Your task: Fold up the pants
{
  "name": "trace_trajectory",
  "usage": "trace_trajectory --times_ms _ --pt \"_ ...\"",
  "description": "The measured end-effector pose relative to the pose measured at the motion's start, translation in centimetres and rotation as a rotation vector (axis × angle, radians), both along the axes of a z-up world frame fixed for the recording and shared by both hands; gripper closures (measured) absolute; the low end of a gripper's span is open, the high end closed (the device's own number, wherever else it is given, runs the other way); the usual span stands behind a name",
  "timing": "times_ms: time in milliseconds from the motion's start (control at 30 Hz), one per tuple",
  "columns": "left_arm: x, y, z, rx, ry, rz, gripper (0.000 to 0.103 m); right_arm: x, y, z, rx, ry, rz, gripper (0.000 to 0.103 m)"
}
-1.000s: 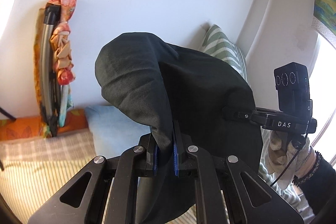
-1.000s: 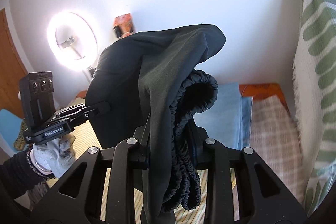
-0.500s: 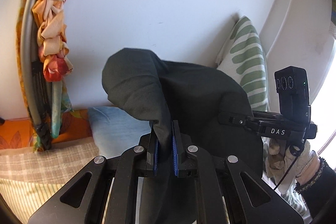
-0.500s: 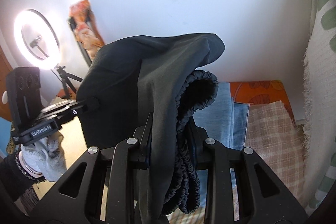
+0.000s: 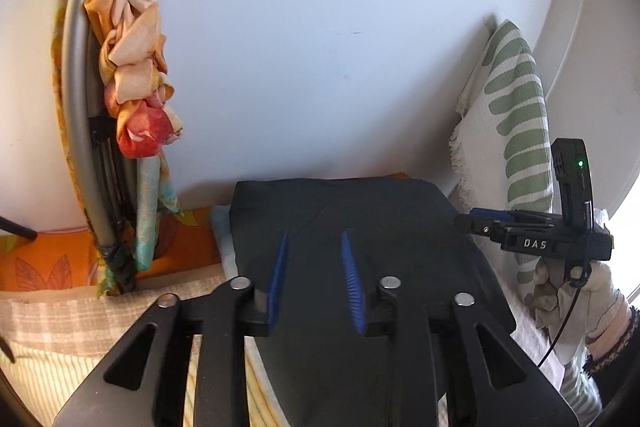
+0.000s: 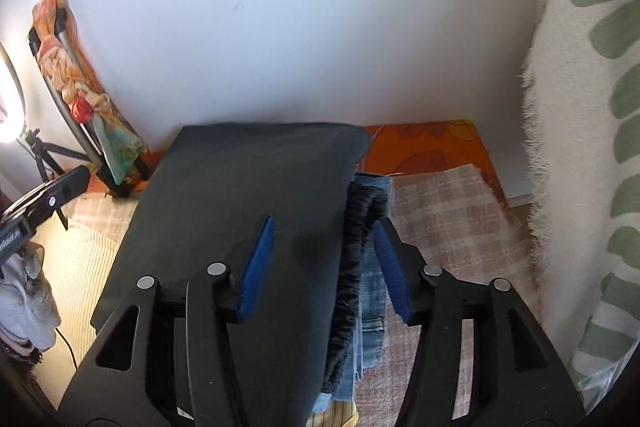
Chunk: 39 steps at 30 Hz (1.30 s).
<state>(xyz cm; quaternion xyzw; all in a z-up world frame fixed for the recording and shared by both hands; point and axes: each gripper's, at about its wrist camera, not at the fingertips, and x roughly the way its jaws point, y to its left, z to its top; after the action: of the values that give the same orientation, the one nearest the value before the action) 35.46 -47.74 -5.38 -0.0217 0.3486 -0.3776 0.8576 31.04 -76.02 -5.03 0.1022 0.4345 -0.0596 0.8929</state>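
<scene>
Only one thing we could actually read: "DAS" in white letters on the black body of the right gripper (image 5: pixel 464 223), seen from the left wrist camera. In the right wrist view the left gripper (image 6: pixel 82 179) had a small round white sticker and some lettering along its side, but both were too small and cut off for us to make out.

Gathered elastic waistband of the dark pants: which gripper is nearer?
Right. The right gripper straddles the gathered elastic waistband, jaws open. The left gripper hovers open over the dark pants' opposite, plain side.
</scene>
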Motion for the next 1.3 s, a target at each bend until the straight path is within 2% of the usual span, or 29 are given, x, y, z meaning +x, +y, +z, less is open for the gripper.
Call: trace_trajectory --times_ms 100,200,300,367,400,467,533,600,800,933,1300 --pt "-0.7 0.7 0.5 0.003 0.002 -0.005 0.075 -1.0 0.1 0.6 0.0 -0.015 -0.011 0.046" --pt "-1.2 0.7 1.1 0.001 -0.003 0.0 0.061 -1.8 0.8 1.6 0.0 -0.028 -0.005 0.046" --pt "-2.1 1.1 1.8 -0.005 -0.013 0.002 0.057 -2.7 1.5 2.5 -0.018 -0.033 -0.002 0.046" --pt "-2.9 1.6 2.4 -0.009 -0.019 0.002 0.049 -3.6 1.9 3.3 0.01 -0.035 0.015 0.045" --pt "-3.3 1.8 2.6 -0.013 -0.02 -0.001 0.044 -4.0 2.0 3.7 0.01 -0.041 0.011 0.04" --pt "-4.1 2.1 3.1 -0.011 -0.028 0.0 0.041 -4.8 2.6 4.5 -0.007 -0.059 0.001 0.032" --pt "-4.8 2.5 3.3 -0.008 -0.032 0.0 0.034 -5.7 3.4 5.2 -0.035 -0.074 -0.004 0.031" --pt "-5.5 2.9 3.4 0.0 -0.028 0.005 0.031 -6.5 4.0 5.9 -0.052 -0.082 -0.014 0.023" --pt "-7.8 4.7 3.7 0.034 -0.031 0.013 0.027 -9.6 6.5 7.8 -0.117 -0.136 -0.044 0.009" --pt "-10.1 6.0 4.4 0.061 -0.074 0.018 0.027 -11.6 8.4 8.8 -0.16 -0.165 -0.049 0.006" --pt "-16.3 9.8 5.8 0.066 -0.145 0.019 0.022 -17.2 12.7 9.6 -0.126 -0.196 -0.059 0.005"
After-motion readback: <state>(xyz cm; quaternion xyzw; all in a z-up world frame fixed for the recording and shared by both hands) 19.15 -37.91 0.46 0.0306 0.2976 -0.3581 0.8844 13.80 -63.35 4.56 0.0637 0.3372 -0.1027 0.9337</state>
